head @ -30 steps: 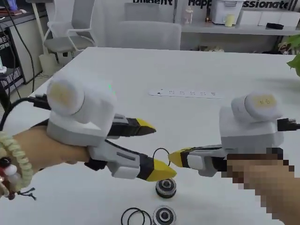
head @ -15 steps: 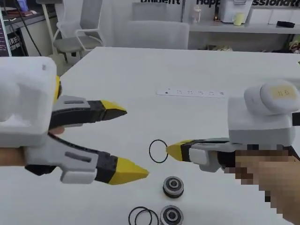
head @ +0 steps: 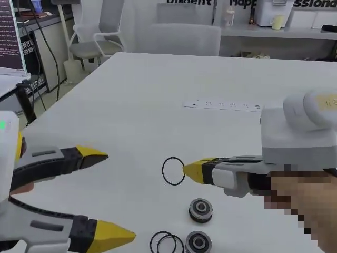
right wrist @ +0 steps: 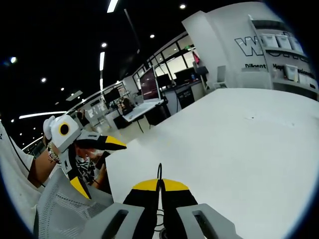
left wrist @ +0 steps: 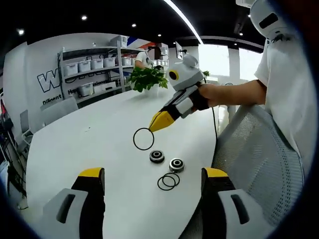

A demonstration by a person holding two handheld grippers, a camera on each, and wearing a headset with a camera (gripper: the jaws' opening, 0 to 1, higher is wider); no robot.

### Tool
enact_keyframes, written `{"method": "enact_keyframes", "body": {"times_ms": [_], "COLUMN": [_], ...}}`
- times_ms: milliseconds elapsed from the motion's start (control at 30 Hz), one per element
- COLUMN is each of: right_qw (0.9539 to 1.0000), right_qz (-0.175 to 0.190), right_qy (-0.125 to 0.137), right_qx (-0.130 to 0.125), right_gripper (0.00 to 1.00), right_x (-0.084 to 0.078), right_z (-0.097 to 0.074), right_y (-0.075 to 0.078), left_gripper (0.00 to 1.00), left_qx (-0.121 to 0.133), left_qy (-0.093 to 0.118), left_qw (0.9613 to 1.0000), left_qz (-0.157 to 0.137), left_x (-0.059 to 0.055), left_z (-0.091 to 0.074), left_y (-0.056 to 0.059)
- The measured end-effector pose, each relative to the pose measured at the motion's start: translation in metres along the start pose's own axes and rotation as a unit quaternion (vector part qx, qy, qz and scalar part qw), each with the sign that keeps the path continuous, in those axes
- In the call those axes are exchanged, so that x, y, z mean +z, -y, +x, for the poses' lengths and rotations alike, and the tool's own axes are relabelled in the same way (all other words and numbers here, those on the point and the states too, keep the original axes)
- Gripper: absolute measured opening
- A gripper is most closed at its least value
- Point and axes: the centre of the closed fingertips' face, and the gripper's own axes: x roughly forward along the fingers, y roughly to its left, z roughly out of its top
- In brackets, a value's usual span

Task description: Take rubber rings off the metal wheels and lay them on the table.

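Observation:
My right gripper [head: 185, 170] is shut on a thin black rubber ring [head: 173, 171], holding it upright above the white table [head: 131, 95]. In the right gripper view the ring [right wrist: 159, 172] shows edge-on between the closed yellow tips [right wrist: 159, 185]. My left gripper [head: 110, 195] stands wide open at the lower left, away from the ring, with nothing in it. Two small metal wheels [head: 201, 209] [head: 198, 242] lie below the right gripper, and two loose rings [head: 167, 244] rest beside the nearer one. The left gripper view faces the held ring [left wrist: 143, 139], both wheels [left wrist: 157, 156] [left wrist: 176, 165] and the loose rings [left wrist: 168, 181].
A white power strip [head: 221, 106] lies across the middle of the table. Office chairs [head: 181, 38] stand at the far edge. A green plant [left wrist: 147, 78] sits at the far end of the table. The table's near edge is close to the wheels.
My left gripper has drawn back to the left and down, away from the right gripper, still open. The right gripper keeps the ring gripped in about the same place.

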Motion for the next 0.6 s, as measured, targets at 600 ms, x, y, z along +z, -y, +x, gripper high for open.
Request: {"method": "enact_keyframes", "body": {"times_ms": [600], "right_qw": [0.9989], "right_qz": [-0.006], "right_qy": [-0.031], "right_qx": [0.036], "right_gripper": [0.00], "right_x": [-0.018], "right_z": [0.013], "right_y": [-0.021], "left_gripper": [0.84], "left_qx": [-0.016], "left_qy": [-0.022], "left_qw": [0.9987], "left_qz": [-0.043], "left_x": [-0.038], "left_z": [0.013], "left_y": [0.021]}}
